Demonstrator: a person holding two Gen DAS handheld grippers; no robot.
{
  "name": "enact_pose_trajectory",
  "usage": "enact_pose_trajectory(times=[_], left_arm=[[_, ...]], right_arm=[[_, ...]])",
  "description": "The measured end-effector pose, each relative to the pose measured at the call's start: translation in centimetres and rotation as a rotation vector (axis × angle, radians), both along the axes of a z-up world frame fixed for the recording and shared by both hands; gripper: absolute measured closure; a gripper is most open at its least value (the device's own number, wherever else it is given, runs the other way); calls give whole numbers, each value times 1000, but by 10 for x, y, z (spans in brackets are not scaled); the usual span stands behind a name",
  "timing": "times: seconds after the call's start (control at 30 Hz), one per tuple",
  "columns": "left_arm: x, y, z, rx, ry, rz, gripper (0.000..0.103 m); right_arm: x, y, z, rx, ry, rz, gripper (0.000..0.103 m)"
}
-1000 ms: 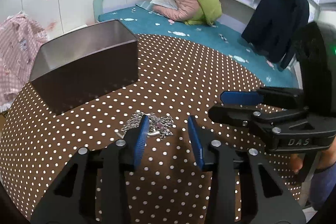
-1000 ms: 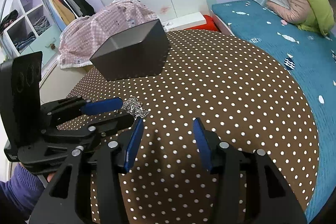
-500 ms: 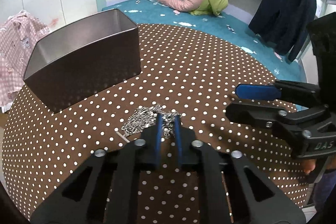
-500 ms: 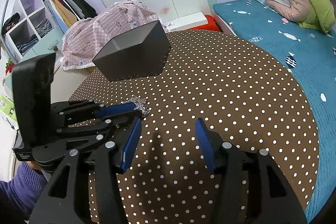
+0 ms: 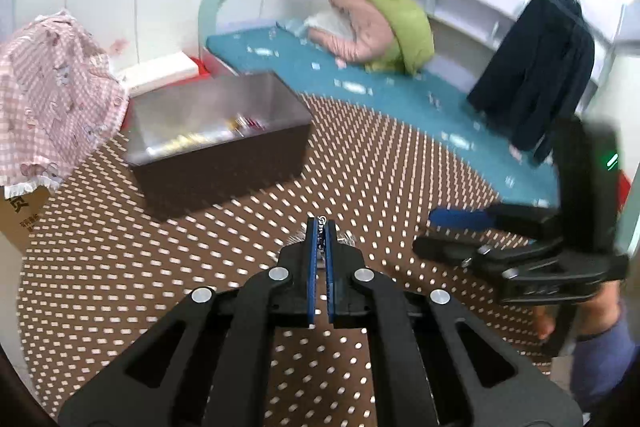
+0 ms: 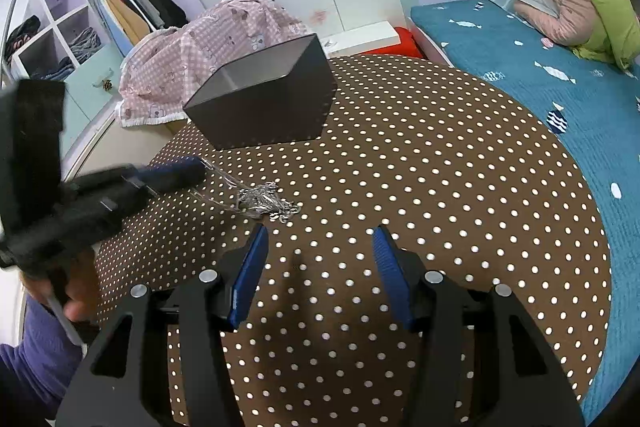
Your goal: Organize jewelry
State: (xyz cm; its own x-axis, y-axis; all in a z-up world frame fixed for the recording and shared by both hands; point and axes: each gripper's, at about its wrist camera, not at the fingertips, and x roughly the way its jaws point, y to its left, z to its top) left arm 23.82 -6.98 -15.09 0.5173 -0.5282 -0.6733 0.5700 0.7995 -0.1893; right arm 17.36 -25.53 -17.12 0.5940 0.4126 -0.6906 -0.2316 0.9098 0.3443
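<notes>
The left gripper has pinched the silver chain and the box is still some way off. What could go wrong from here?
1. The left gripper pinches only a strand of the silver chain; most still lies heaped on the dotted tablecloth, so it may slip free.
2. The trailing heap may snag or drag, or catch the rim of the dark box.
3. The open right gripper sits close to the heap and might catch it.

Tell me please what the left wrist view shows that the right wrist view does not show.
Only the left wrist view looks into the grey box, where some blurred items lie, and shows the dark coat hanging. Only the right wrist view shows the chain pile lying on the dotted tablecloth, strands stretching from it to the left gripper, and the wardrobe shelves. Both show the box, the tablecloth, the bed, the left gripper shut on chain and the right gripper open, empty.
</notes>
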Motion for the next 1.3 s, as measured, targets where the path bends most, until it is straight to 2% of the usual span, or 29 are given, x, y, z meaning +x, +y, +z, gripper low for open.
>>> enact_pose_trajectory(times=[0.27,0.37,0.57,0.67,0.87,0.97,1.1,1.3], left_arm=[[-12,62,43,-101,-65,77,99],[-15,76,49,-94,-75,101,99],[-14,95,38,-98,-37,130,99],[-13,98,32,-99,-22,133,99],[-11,100,27,-109,-11,121,99],[-9,99,23,-109,-4,117,99],[-8,97,20,-108,3,109,99],[-8,97,17,-108,11,100,99]], right_arm=[[8,28,-4,-78,-7,44,51],[9,38,-6,-112,-11,64,52],[13,71,-5,-175,-37,150,68],[18,85,-9,-225,-41,164,68],[30,91,-10,-284,-61,116,68],[36,93,-10,-281,-61,118,68],[47,103,-11,-330,-65,133,80],[47,106,-15,-386,-69,124,85]])
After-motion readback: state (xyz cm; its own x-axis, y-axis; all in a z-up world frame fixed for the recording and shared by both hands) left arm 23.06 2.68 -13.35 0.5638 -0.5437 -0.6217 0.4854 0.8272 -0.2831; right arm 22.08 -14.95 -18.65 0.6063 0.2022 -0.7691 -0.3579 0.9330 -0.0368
